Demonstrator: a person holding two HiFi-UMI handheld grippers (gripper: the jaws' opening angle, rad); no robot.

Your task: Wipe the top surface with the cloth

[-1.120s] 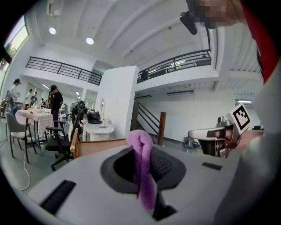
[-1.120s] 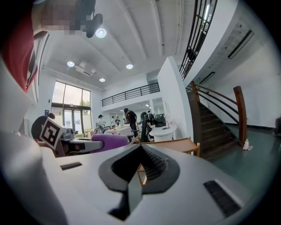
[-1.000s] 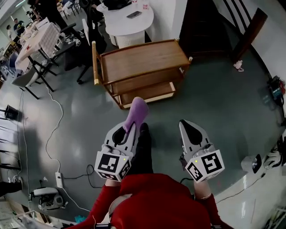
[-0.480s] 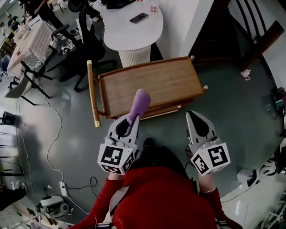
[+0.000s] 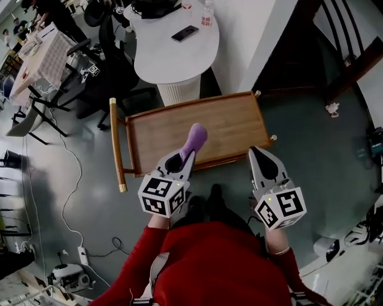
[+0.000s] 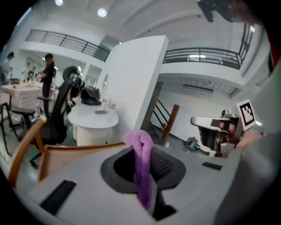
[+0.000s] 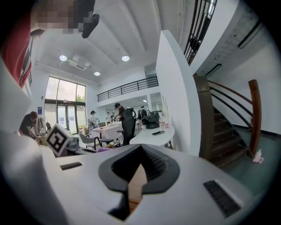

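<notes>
Standing over the wooden cart (image 5: 230, 122), the person is bringing its top surface within reach. The left gripper (image 5: 190, 154) is keeping its fingers clamped on the purple cloth (image 5: 195, 137), poised above that top for wiping. The right gripper (image 5: 258, 154) is waiting beside it, fingers together and empty.

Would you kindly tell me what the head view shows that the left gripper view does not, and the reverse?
Only the head view shows the whole top of the wooden cart from above, its side handle, and the marker cube on the left gripper. Only the left gripper view shows the balcony railing and ceiling lights. Both show the left gripper shut on the purple cloth, the cart, the round white table and the right gripper.
</notes>
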